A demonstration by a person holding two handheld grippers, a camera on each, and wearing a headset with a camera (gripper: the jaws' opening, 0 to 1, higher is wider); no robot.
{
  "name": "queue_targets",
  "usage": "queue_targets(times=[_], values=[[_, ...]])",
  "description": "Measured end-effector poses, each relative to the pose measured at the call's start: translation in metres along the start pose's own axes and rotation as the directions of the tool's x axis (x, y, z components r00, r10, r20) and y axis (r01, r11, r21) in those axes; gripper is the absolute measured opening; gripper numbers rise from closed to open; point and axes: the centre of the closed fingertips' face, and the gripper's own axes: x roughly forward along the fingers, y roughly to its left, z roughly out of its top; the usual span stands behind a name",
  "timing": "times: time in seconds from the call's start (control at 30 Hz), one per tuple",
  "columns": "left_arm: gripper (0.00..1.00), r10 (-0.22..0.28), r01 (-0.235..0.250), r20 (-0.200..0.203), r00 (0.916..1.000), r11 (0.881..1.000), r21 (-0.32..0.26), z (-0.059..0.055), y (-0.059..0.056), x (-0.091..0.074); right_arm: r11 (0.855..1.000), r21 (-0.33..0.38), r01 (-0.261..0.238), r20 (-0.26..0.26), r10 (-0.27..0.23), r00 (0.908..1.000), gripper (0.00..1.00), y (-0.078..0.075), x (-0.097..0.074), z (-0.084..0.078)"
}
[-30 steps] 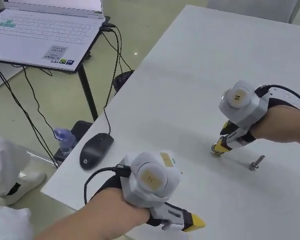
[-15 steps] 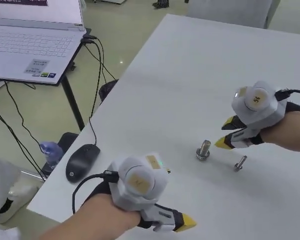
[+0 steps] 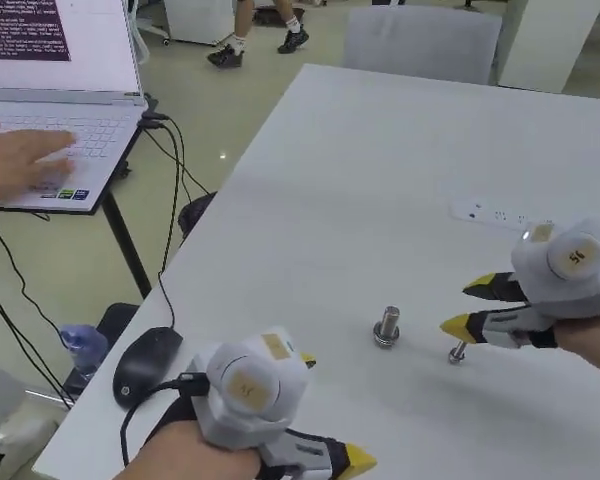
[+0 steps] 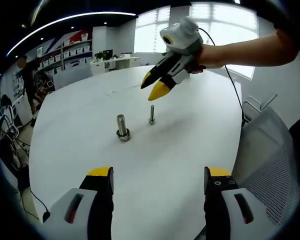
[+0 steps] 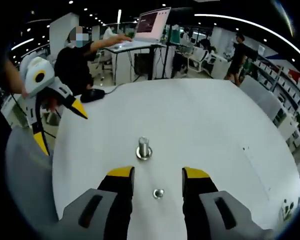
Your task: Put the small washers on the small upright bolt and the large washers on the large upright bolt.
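the large upright bolt (image 3: 386, 328) stands a little right of the middle of the head view on the white tabletop (image 3: 360, 180). a ring sits round its foot, which i take to be washers (image 3: 385, 341) already threaded on. the small upright bolt (image 3: 458, 352) stands just to the right of it, near but apart. it is too small to tell whether it carries anything, and i cannot tell where any remaining washers are.

the right hand-held gripper (image 3: 467, 307) hangs at the right edge of the frame, jaws parted and gripping nothing, its lower tip just above the small bolt. in the right gripper view that bolt (image 5: 158, 193) shows end-on at the bottom, between the two jaws, with the large bolt (image 5: 143, 148) above it. the left hand-held gripper (image 3: 332, 410) sits at the bottom of the frame, spread wide and empty, well back from both bolts.

i'd judge the work is now at the small bolt. it stands on a narrow head and looks easy to topple, so the right hand-held gripper should rise straight off it rather than sweep sideways. any further washer wants to be held flat by its rim, its hole centred over the bolt tip, brought down straight and let go low. the left hand-held gripper could steady the base if it rocks.
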Motion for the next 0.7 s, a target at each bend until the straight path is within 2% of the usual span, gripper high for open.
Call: queue_targets(times=[0.2,0.27,0.37,0.43,0.53,0.6,0.7], values=[[0.74,0.010,-0.010,0.019,0.9998,1.000,-0.012,0.005,-0.001,-0.003,0.997,0.063,0.045,0.056,-0.048,0.9973,0.40,0.007,-0.022,-0.011],[0.74,0.017,-0.016,0.028,0.9995,1.000,-0.027,0.006,0.000,-0.004,0.993,0.111,0.033,0.095,-0.043,0.9945,0.41,0.010,-0.028,-0.013],[0.74,0.021,-0.019,0.038,0.9990,0.999,-0.049,0.007,0.000,-0.005,0.991,0.131,0.042,0.102,-0.055,0.9932,0.42,0.017,-0.036,-0.020],[0.74,0.017,-0.016,0.029,0.9994,0.999,-0.041,0.006,-0.003,-0.007,0.988,0.148,0.049,0.120,-0.067,0.9905,0.42,0.019,-0.043,-0.025],[0.75,0.024,-0.022,0.035,0.9991,0.999,-0.041,0.007,-0.003,-0.012,0.979,0.192,0.066,0.148,-0.095,0.9844,0.43,0.024,-0.052,-0.032],[0.75,0.024,-0.022,0.039,0.9990,0.999,-0.046,0.007,-0.003,-0.014,0.973,0.224,0.061,0.155,-0.098,0.9831,0.45,0.028,-0.055,-0.036],[0.76,0.019,-0.015,0.055,0.9983,0.998,-0.068,0.009,-0.005,-0.019,0.965,0.251,0.081,0.178,-0.128,0.9757,0.50,0.035,-0.065,-0.041]])
